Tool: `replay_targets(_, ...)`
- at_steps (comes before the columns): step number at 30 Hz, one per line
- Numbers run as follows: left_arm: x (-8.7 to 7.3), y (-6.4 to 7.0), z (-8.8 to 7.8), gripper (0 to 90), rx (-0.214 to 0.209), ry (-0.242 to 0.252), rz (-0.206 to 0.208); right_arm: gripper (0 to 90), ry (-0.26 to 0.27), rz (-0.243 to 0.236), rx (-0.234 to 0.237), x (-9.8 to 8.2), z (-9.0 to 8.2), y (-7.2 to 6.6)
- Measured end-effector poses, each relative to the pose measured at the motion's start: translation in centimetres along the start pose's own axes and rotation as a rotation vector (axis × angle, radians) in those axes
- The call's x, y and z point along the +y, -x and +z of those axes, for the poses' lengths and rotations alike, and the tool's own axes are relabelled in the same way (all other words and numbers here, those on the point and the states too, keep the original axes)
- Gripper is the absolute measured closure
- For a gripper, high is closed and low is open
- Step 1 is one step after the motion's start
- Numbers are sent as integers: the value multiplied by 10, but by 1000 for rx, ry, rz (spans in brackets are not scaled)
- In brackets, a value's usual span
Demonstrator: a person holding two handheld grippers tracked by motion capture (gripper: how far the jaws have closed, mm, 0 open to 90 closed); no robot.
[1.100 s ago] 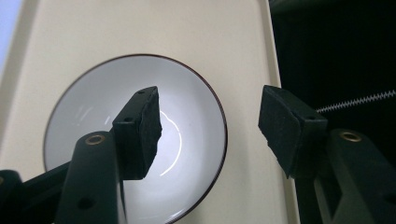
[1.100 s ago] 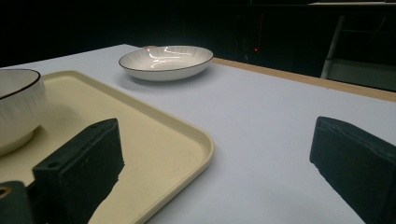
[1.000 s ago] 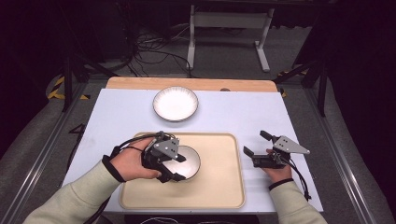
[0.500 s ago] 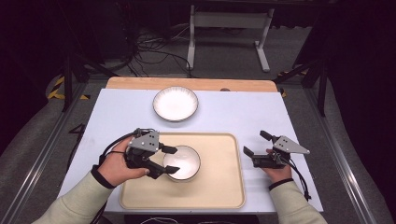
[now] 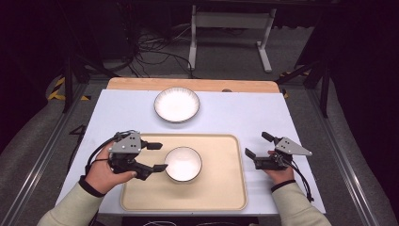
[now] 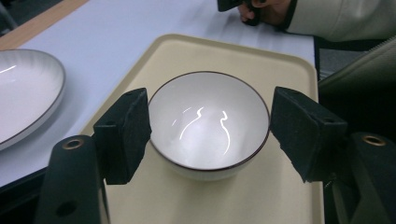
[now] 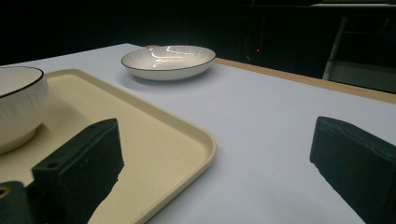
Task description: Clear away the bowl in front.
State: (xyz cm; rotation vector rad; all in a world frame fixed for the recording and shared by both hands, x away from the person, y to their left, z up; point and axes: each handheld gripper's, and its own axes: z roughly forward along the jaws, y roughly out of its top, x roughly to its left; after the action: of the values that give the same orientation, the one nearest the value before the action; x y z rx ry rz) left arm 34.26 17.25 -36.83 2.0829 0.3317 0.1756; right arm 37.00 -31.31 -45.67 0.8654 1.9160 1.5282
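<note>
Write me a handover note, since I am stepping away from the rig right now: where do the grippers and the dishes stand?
Left gripper: open, jaws either side of the small white bowl with a dark rim, not clamped on it.
Right gripper: open, holding nothing, resting on the white table just right of the tray.
The bowl stands upright and empty on the beige plastic tray.
The wide white ribbed plate sits on the table beyond the tray, untouched.
Done: bowl is on the tray. Left, probably: the plate remains off the tray; what follows for it I cannot tell.
</note>
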Motion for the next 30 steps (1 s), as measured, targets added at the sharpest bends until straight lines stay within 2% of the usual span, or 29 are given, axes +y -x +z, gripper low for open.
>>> replay_targets(2, -3, 0, -3, 276, 8, 4, -6, 27, 1, -5, 1, 0, 0, 0)
replay_targets(5, -15, -2, -13, 218, 54, 30, -48, 27, 1, -2, 0, 0, 0, 0)
replay_targets(6, -15, -2, -13, 205, 54, 30, -48, 27, 1, 0, 1, 0, 0, 0)
replay_targets(10, -29, -4, -21, 179, 105, 64, -64, 27, 1, -1, 1, 0, 0, 0)
replay_targets(13, -39, -6, -27, 172, 136, 101, -85, 27, 2, 2, 1, 0, 0, 0)
replay_targets(18, -51, -9, -33, 161, 171, 135, -111, 27, 3, 3, 0, 0, 0, 1)
replay_targets(23, -75, -15, -34, 153, 220, 174, -171, 27, 6, 1, 1, 0, 0, 1)
replay_targets(27, -88, -18, -35, 153, 235, 184, -186, 27, 6, 2, 2, 0, 0, 1)
replay_targets(30, -96, -20, -38, 150, 249, 191, -179, 27, 6, 2, 2, 0, 0, 1)
